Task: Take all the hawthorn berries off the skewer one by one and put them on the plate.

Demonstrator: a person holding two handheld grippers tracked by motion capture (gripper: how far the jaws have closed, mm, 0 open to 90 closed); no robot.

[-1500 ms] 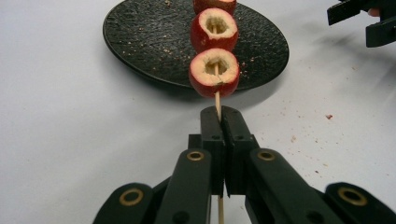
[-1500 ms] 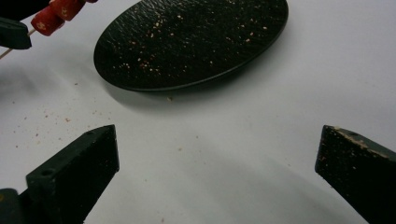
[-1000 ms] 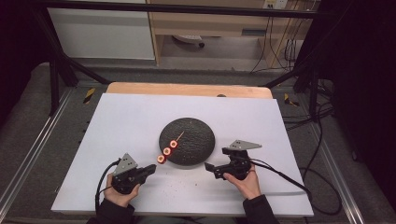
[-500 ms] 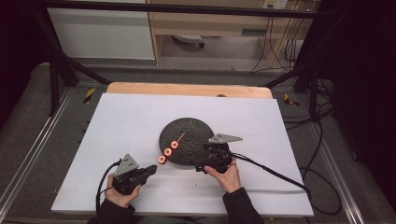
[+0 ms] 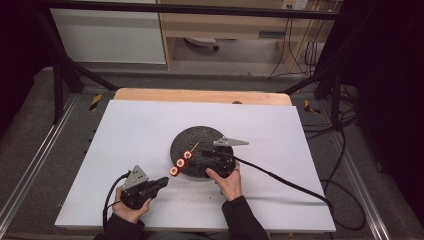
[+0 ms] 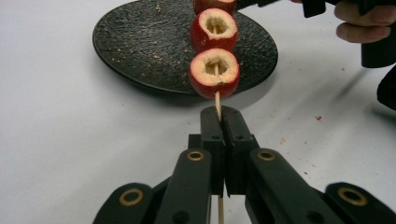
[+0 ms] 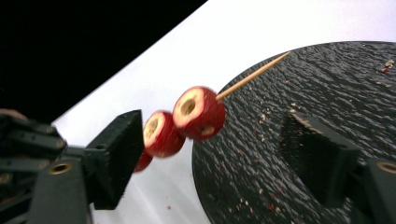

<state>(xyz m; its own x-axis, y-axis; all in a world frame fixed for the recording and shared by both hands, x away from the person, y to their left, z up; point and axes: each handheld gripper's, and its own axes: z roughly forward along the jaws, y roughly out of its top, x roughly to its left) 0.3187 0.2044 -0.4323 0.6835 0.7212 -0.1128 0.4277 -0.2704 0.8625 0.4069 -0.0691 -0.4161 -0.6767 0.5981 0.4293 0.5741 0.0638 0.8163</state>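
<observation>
A white tabletop (image 5: pixel 150 130) with a bare wooden strip (image 5: pixel 200 96) along its far edge stands on grey carpeted floor (image 5: pixel 30 150), inside a black metal frame (image 5: pixel 65 75). Behind it are a white cabinet front (image 5: pixel 110 35) and a light wooden shelf unit (image 5: pixel 225 25), with what may be a caster under it. Black cables (image 5: pixel 345 145) trail over the floor at the right, where the room falls into darkness.

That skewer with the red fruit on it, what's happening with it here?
A person works at a white table with a gripper in each hand. The left gripper is clamped on the bare end of the skewer, holding it out over the edge of a black plate. Three cored red fruit pieces sit on the stick. The right gripper has moved in over the plate and its jaws have just been closing, with the fruit between them but not yet pressed.
</observation>
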